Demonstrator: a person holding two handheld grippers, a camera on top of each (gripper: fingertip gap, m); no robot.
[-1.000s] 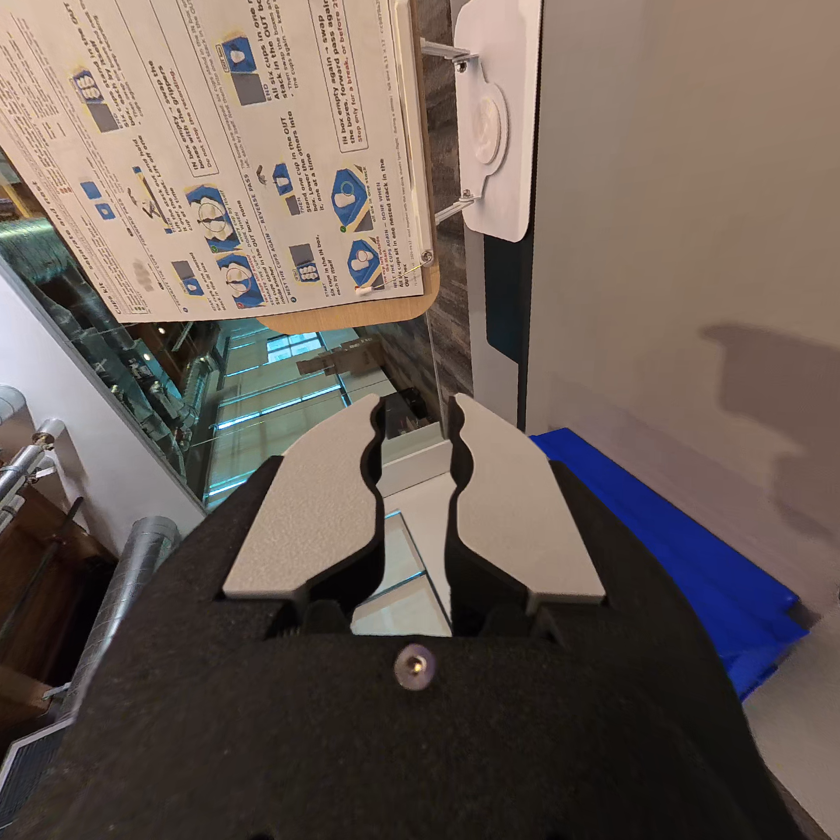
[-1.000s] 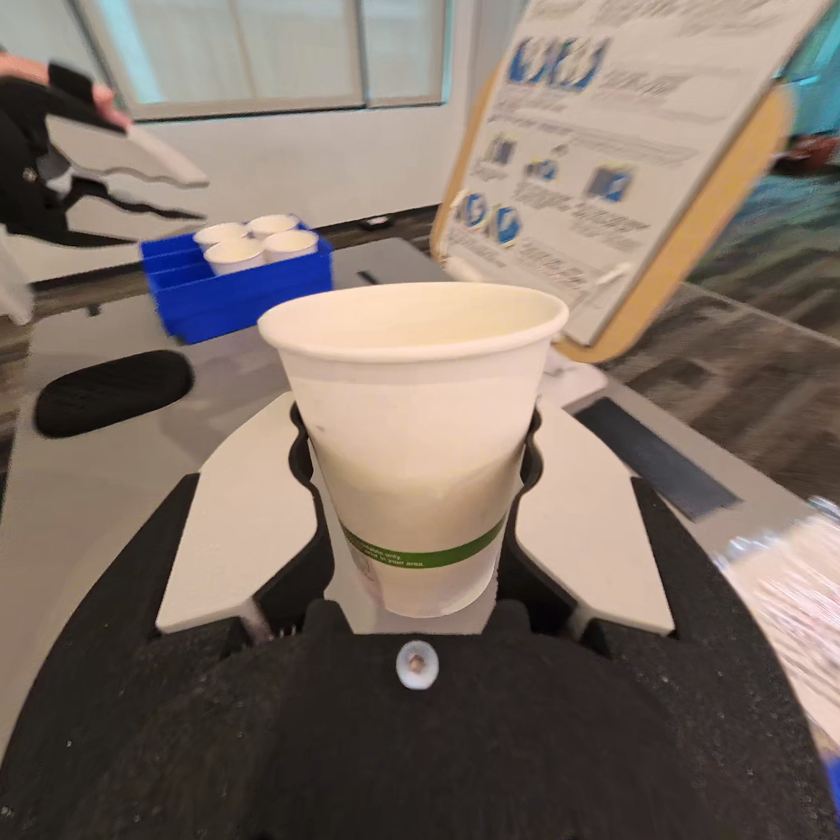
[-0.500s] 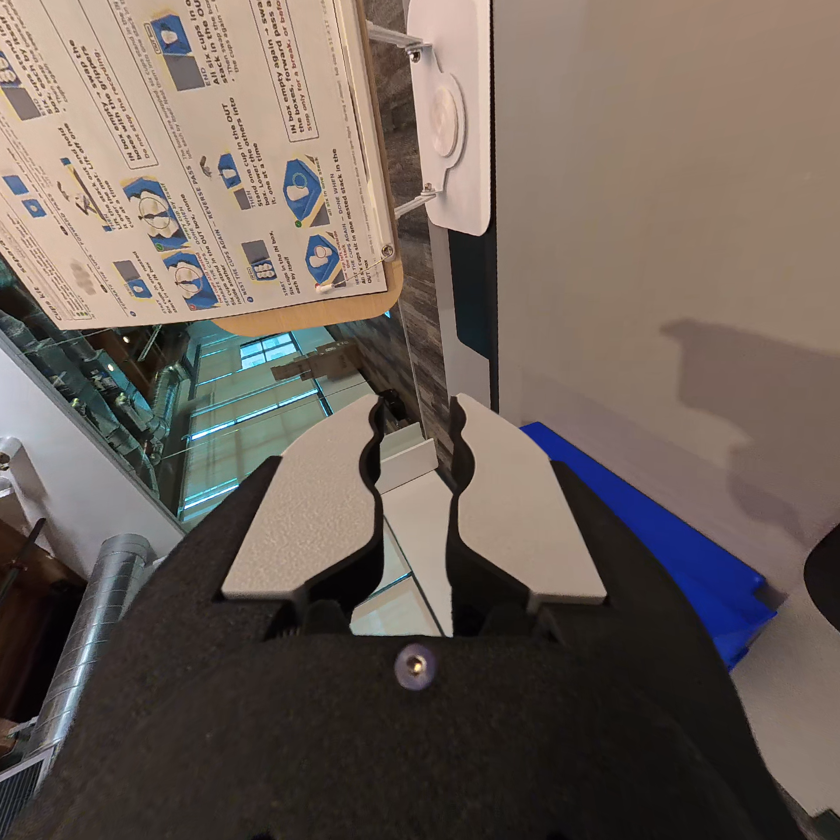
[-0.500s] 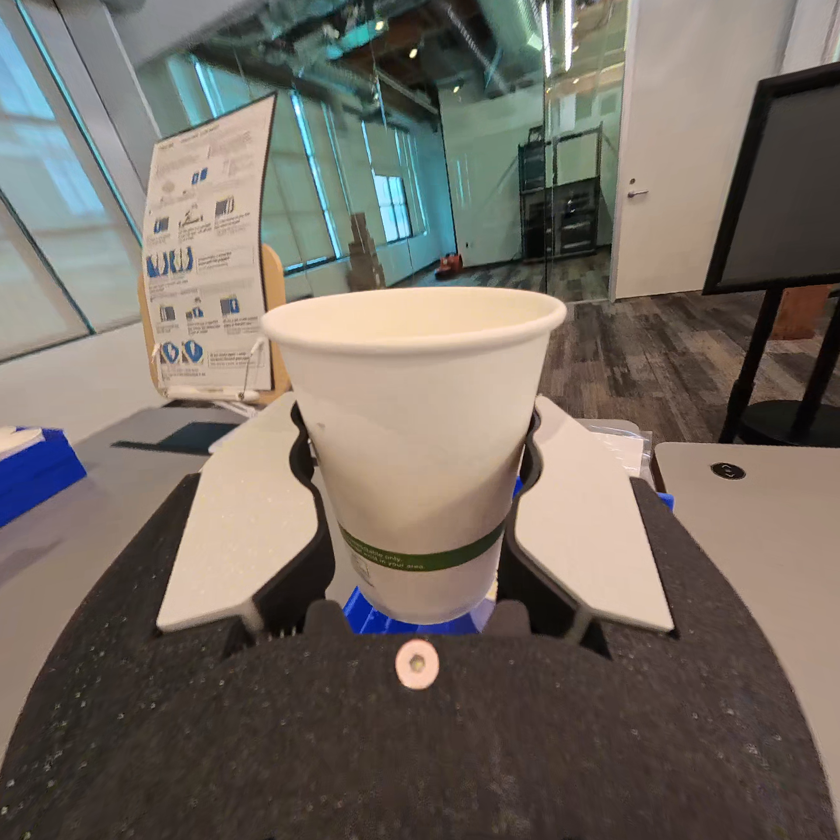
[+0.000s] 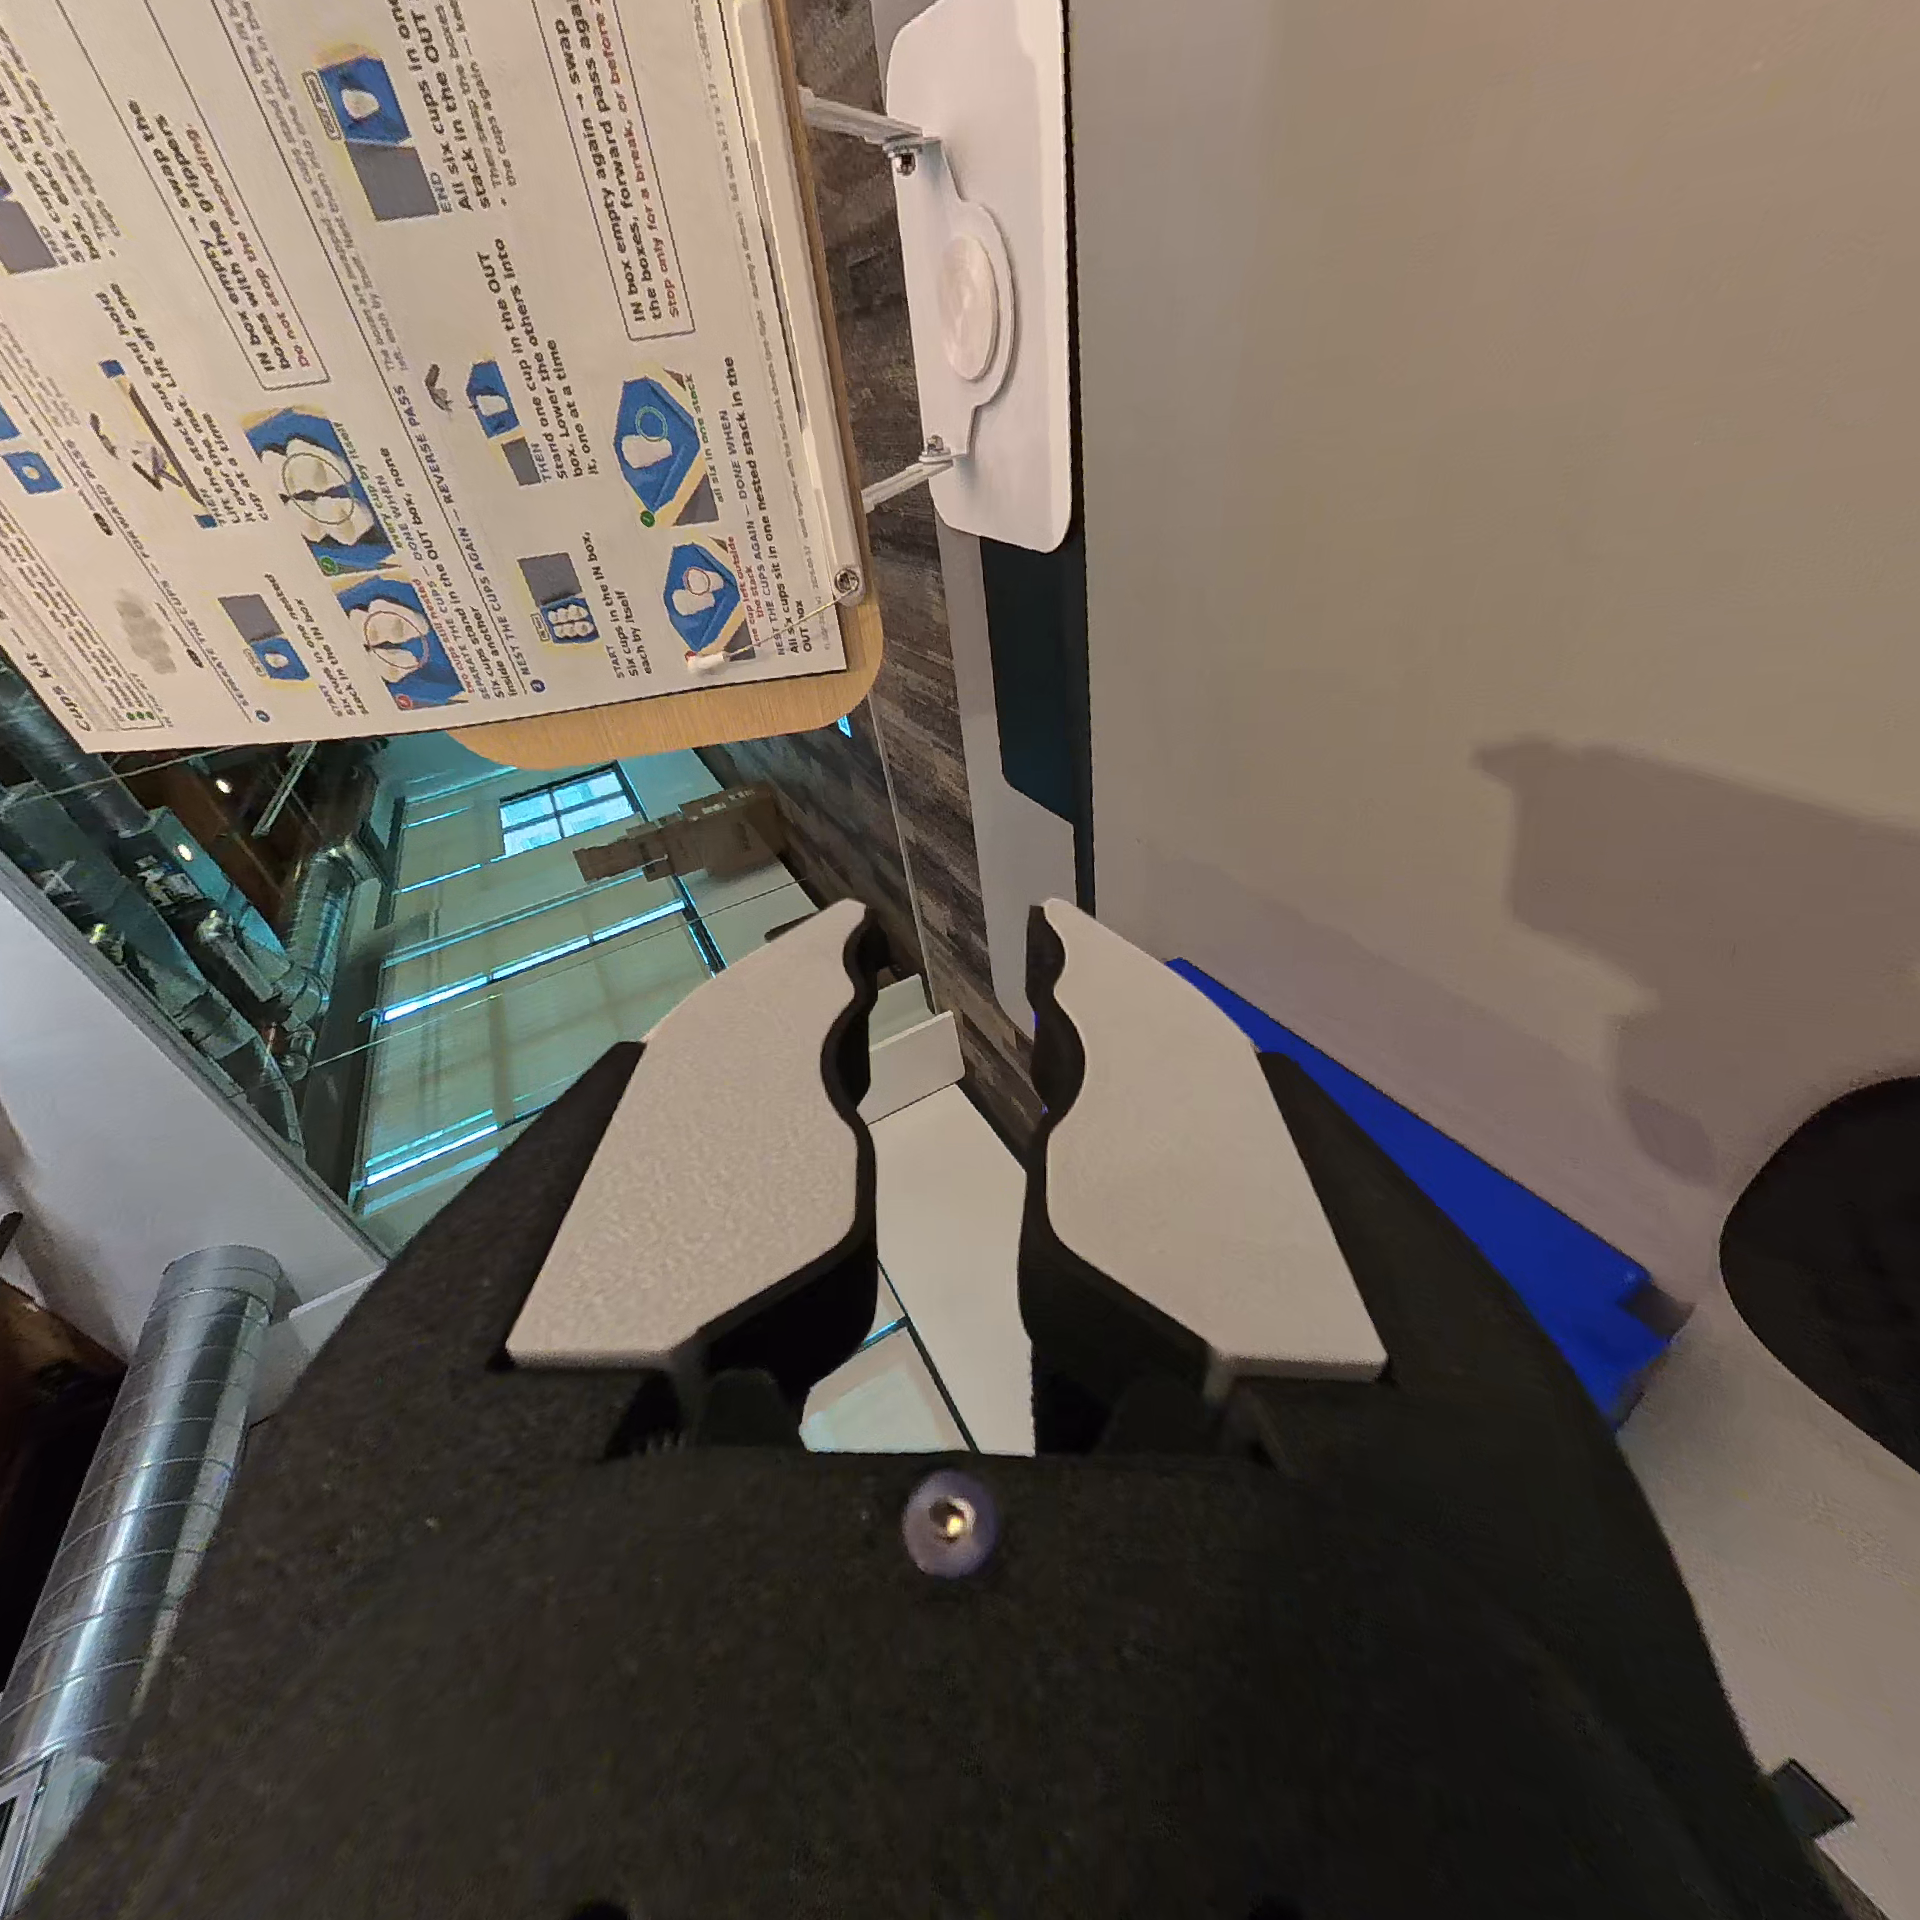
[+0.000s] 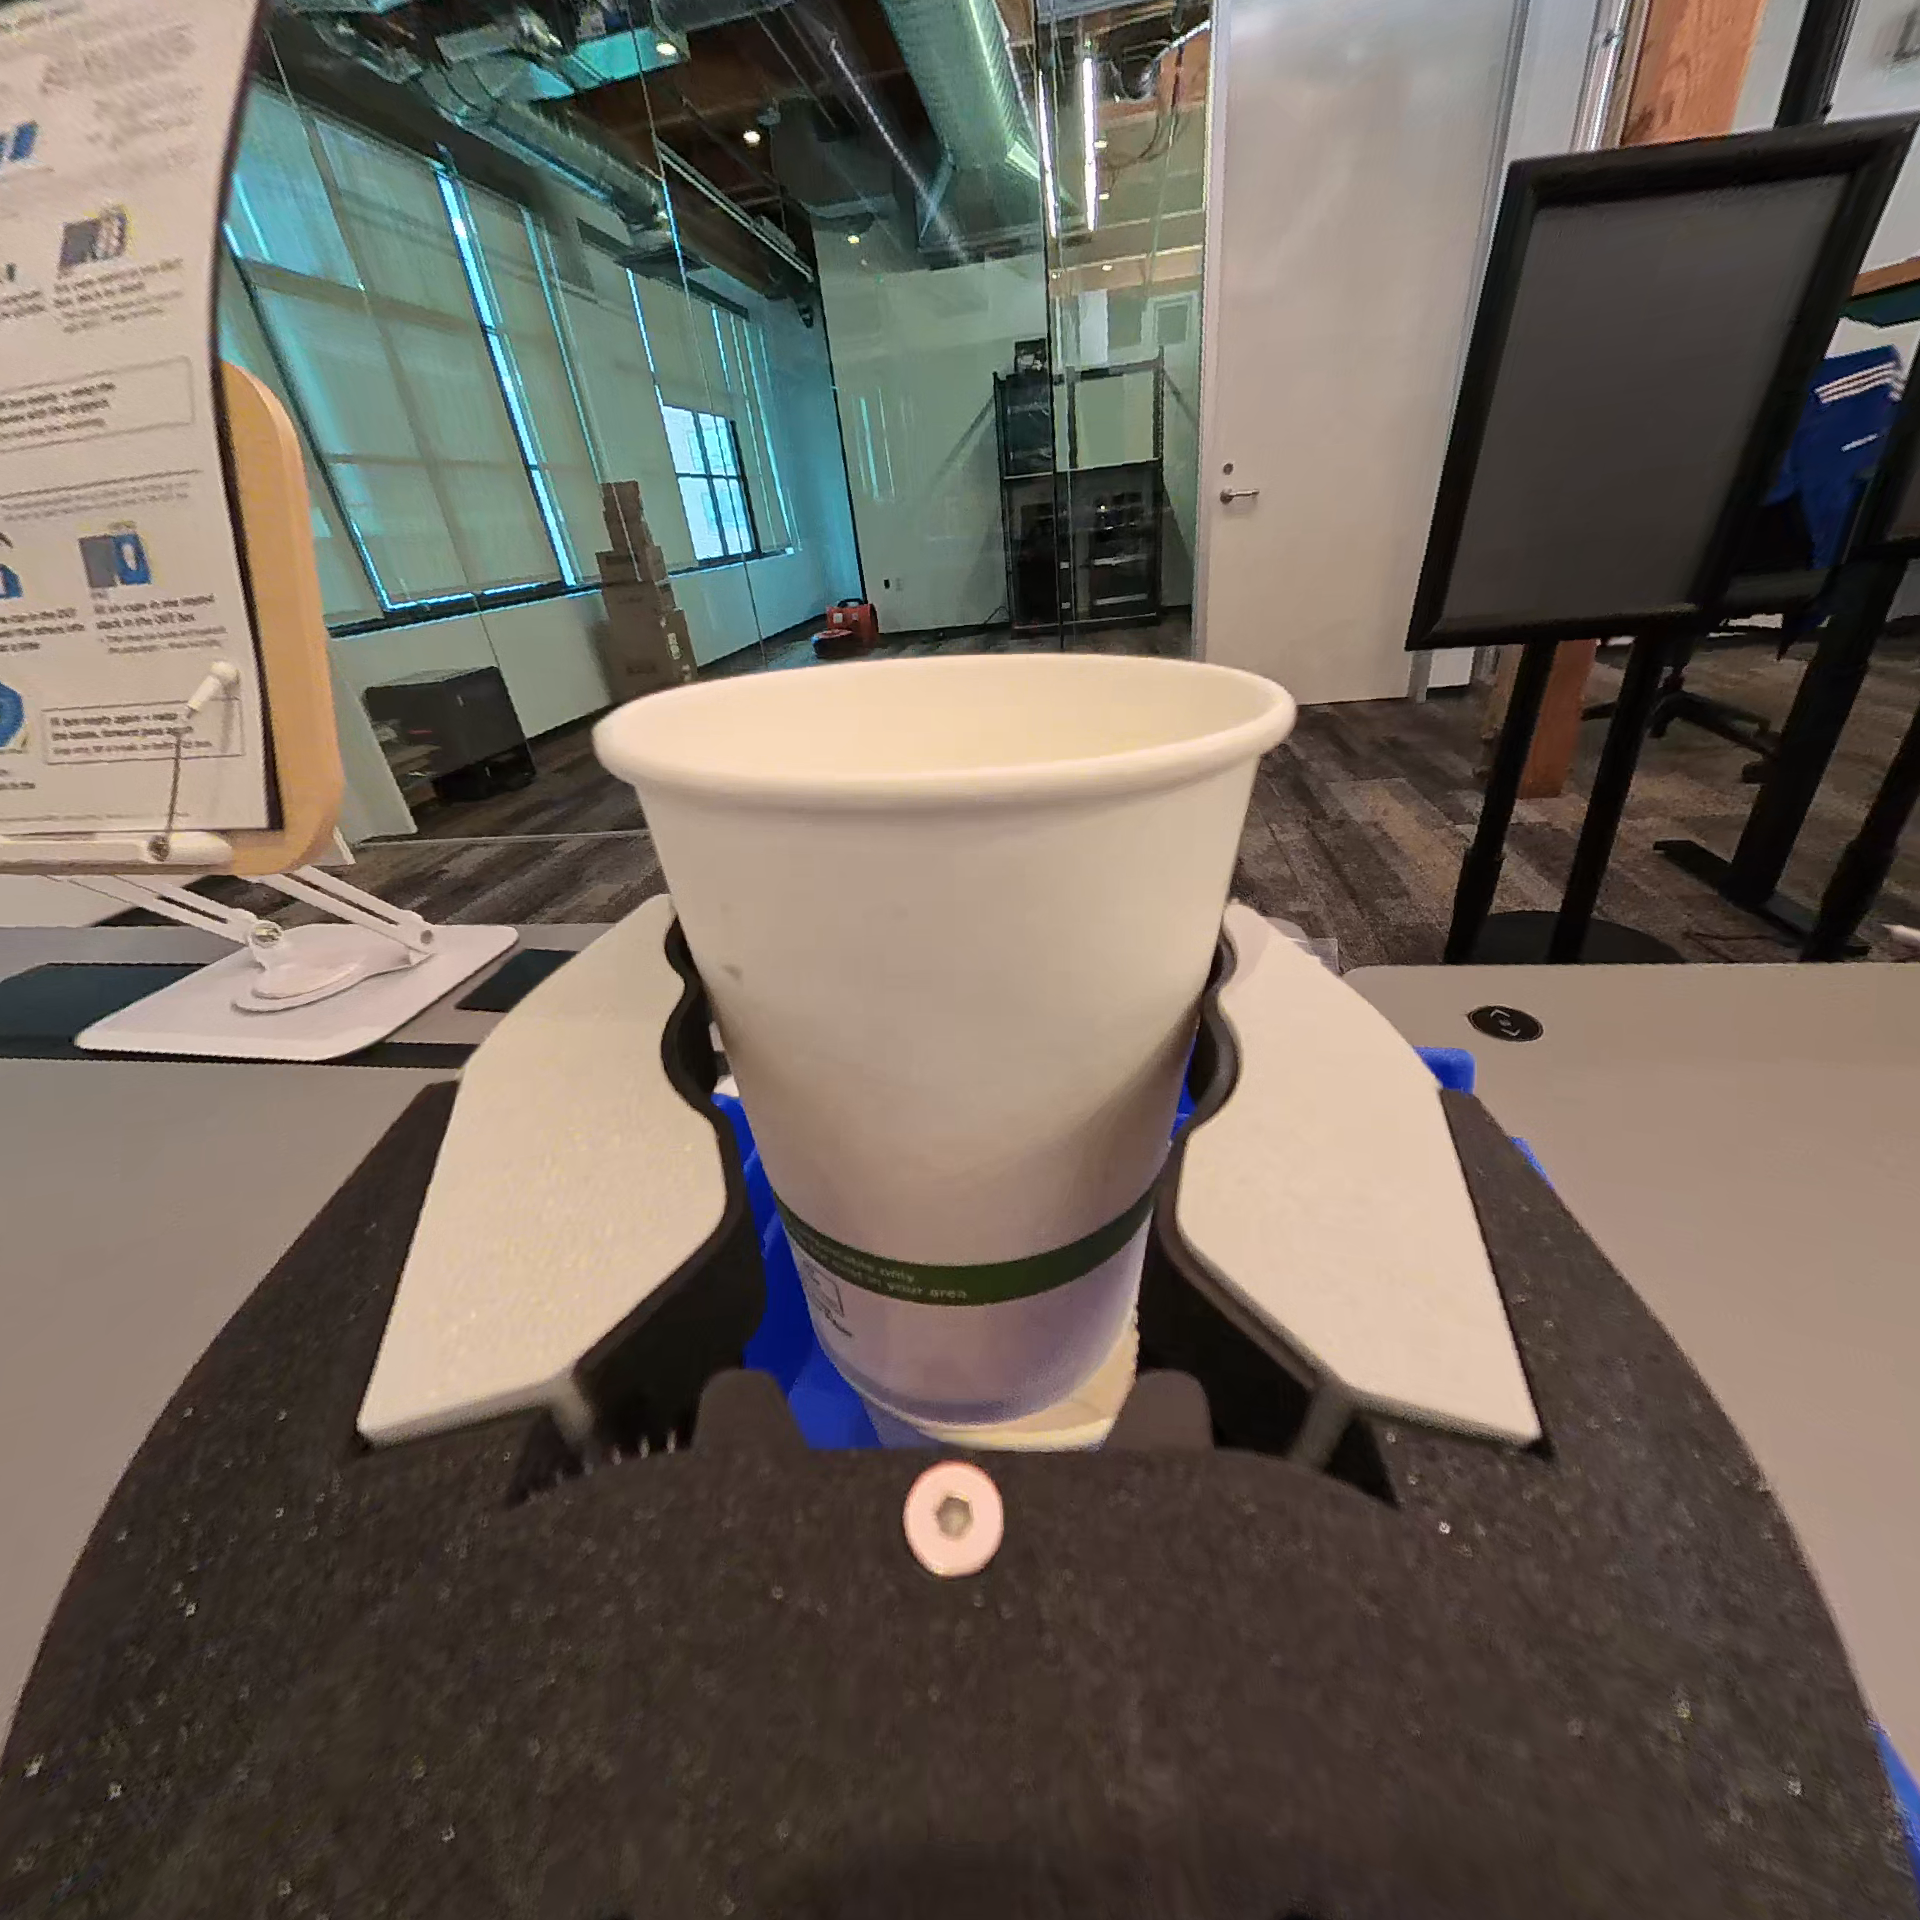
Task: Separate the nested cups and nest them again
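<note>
Only the right wrist view gets the cup: a white paper cup (image 6: 951, 997) with a green band low on its wall is clamped upright between the right gripper (image 6: 951, 1023) jaws, gripped around mid-wall, its rim well above the grey fingers (image 6: 582, 1174) and its base down near the gripper body. Bits of a blue bin (image 6: 774, 1382) are seen right under and behind the cup, over a grey tabletop (image 6: 187, 1195). An instruction sheet (image 6: 104, 436) on a wooden board with a white stand (image 6: 301, 982) is seen at the far left edge of that tabletop, and a black-framed sign (image 6: 1652, 384) stands on the floor beyond the right side. The left wrist view is rolled sideways and no cup is shown in it at all; the left gripper (image 5: 951, 935) jaws are parted narrowly with nothing held between them, just background seen through the gap. Also caught there are the same sheet (image 5: 416, 343), the stand's base (image 5: 987, 270), another blue bin (image 5: 1455, 1195) lying just beside the right-hand finger, and a dark oval pad (image 5: 1839, 1257) at the right frame edge.
</note>
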